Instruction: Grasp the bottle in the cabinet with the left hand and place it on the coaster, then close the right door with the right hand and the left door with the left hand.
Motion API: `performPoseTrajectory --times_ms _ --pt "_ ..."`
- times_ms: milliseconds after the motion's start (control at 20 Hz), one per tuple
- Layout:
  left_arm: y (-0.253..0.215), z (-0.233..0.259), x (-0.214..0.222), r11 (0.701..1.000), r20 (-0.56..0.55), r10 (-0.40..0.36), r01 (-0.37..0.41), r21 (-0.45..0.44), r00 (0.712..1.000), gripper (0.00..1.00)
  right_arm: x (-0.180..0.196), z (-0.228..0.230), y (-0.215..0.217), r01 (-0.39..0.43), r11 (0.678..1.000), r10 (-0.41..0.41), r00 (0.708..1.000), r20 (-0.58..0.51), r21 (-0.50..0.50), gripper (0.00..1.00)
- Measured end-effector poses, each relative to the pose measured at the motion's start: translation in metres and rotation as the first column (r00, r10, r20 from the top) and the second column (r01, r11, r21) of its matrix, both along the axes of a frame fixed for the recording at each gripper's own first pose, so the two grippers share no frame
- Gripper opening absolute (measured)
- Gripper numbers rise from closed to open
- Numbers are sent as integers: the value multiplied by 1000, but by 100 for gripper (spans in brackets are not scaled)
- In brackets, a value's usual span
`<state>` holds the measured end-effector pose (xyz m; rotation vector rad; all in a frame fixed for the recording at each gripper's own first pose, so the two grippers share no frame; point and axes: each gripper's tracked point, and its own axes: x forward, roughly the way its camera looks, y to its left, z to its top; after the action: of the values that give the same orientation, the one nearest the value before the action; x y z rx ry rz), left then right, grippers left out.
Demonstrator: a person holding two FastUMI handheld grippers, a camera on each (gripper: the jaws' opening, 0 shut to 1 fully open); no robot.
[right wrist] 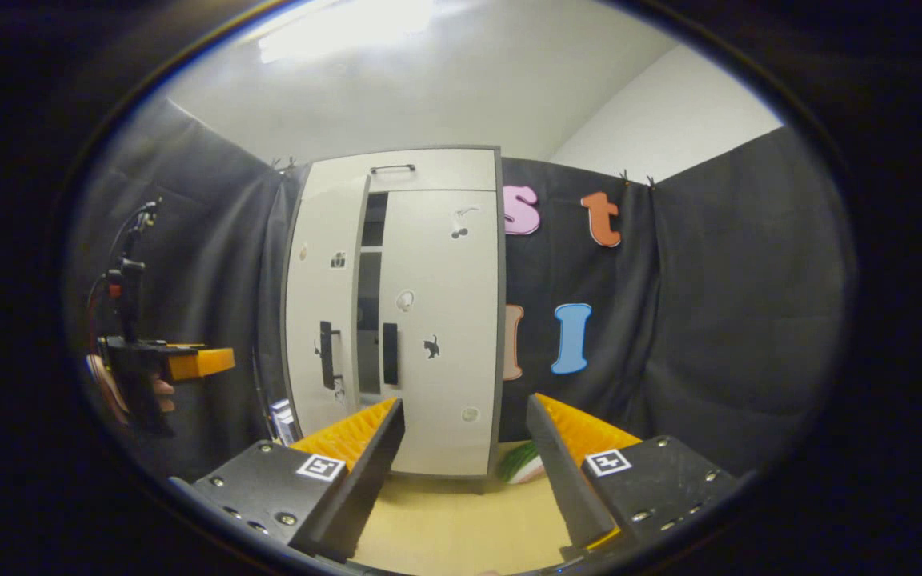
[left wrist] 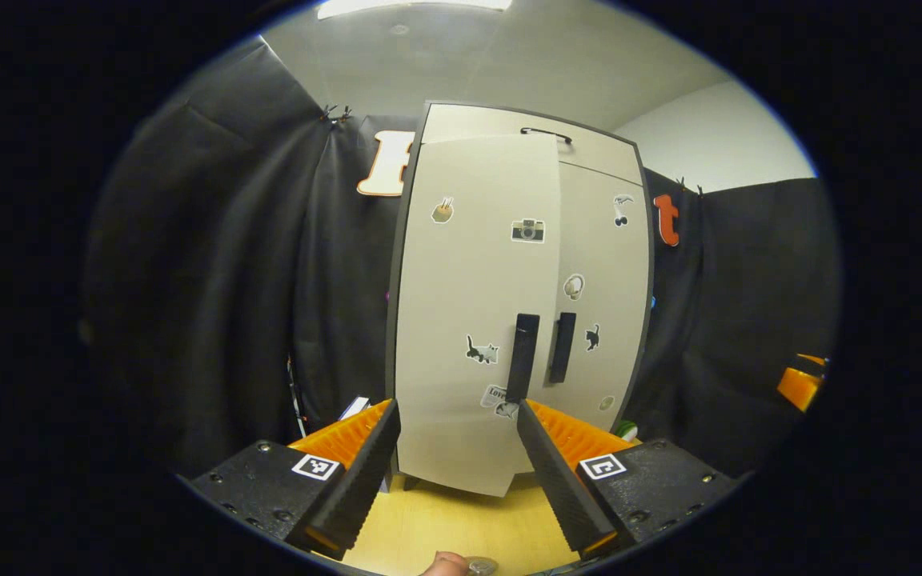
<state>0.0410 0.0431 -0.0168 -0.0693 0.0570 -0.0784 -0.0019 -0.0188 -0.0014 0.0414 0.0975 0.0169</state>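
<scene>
I take the cabinet point(left wrist: 521, 304) as my landmark. From the left gripper view it stands dead ahead of my left gripper point(left wrist: 458, 472), whose jaws are spread wide with nothing between them. The left door point(left wrist: 473, 320) is not home: in the right gripper view a dark gap runs top to bottom between it and the right door point(right wrist: 437, 320), and the left door's free edge stands forward of the cabinet front. The right door looks flush with the frame, so I judge that step done and the left door the one thing left.

The relation that matters: the left handle point(left wrist: 522, 356) is a tall upright bar on the door's free edge, just above and between my left fingertips, in line with the right-hand finger point(left wrist: 561, 472). Its long axis is vertical, and so is the door's hinge line on the cabinet's far left side, so a push on the panel near that handle, straight toward the cabinet, should swing it shut.

My right gripper point(right wrist: 465, 472) is also wide and empty, facing the right door. The left is nearer the open door.

The bottle I cannot place for certain; a small round clear thing point(left wrist: 481, 566) at the bottom edge of the left gripper view, in front of the cabinet, may be its cap.
</scene>
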Motion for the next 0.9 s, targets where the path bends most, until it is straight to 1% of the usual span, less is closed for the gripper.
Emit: performPoseTrajectory --times_ms 50,100,150,250,300,350,400,550,600,700,800,850,900 --pt "-3 2 -4 1000 7 0 0 8 1000 92 0 -3 2 -11 1000 11 1000 5 -16 94" --pt "-4 3 -7 1000 16 5 -5 19 1000 94 2 -6 4 -17 999 17 1000 8 -32 94" --pt "-6 3 -10 1000 16 4 -5 27 1000 92 3 -8 5 -16 999 16 1000 11 -50 94" --pt "-20 7 -12 999 24 -34 34 18 999 93 8 -14 7 1 998 -1 1000 5 -65 94" --pt "-23 11 -13 999 32 -45 44 21 998 92 12 -16 13 -4 998 4 1000 0 -62 94" --pt "-22 15 -11 999 40 -41 40 25 998 93 17 -17 25 -26 998 25 1000 -3 -54 96" --pt "-22 16 -9 999 45 -38 37 25 998 93 23 -16 35 -45 998 45 999 -1 -46 93" --pt "-26 23 2 999 53 -44 44 2 998 93 39 -12 52 -67 998 68 998 3 -21 94" --pt "-27 27 8 999 68 -44 44 -1 997 92 45 -10 55 -66 998 66 998 5 -5 94" --pt "-28 35 21 998 97 -61 59 22 993 93 55 -9 60 -65 997 65 998 3 31 93" --pt "-28 32 34 996 103 -78 73 45 992 93 63 -5 53 -36 999 36 999 21 35 94" --pt "-28 31 39 996 106 -86 82 46 991 93 67 -4 52 -26 999 25 999 27 32 90" --pt "-28 30 43 995 105 -93 89 44 990 93 69 -4 50 -13 999 12 1000 27 30 93"
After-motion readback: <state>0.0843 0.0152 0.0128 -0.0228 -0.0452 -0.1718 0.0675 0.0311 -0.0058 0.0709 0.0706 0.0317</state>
